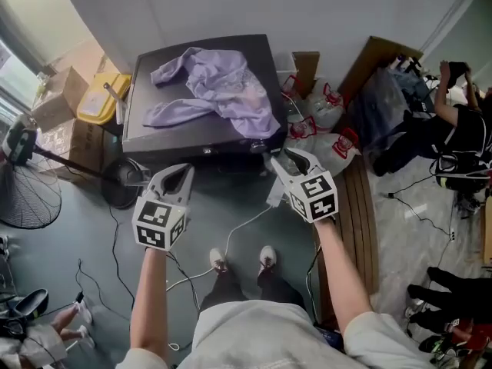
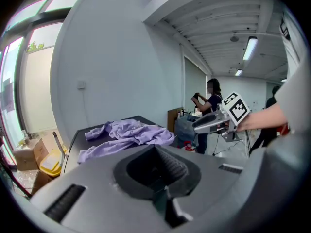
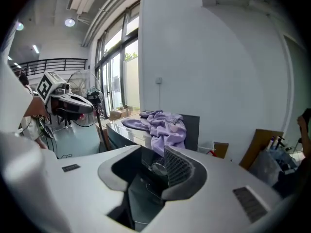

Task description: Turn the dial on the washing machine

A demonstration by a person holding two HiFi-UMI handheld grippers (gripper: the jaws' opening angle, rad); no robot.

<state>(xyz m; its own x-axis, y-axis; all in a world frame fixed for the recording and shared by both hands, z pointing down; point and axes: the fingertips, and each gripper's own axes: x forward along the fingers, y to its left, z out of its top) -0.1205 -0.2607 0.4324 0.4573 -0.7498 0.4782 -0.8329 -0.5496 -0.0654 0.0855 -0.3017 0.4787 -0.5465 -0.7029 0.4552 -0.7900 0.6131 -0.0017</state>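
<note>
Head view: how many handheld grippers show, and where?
2. The left gripper is before the washing machine's left half; the right gripper is at its front right corner. None appears hidden.

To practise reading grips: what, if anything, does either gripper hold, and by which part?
Nothing is held. Right gripper: jaws apart, dial in the gap, ungripped. Left gripper: shut, empty.

Legible text, none: the square markers on the left gripper (image 1: 183, 172) and the right gripper (image 1: 283, 158) carry black-and-white patterns only, no letters or digits, and the red print on the white bags (image 1: 338, 141) is too small to read.
</note>
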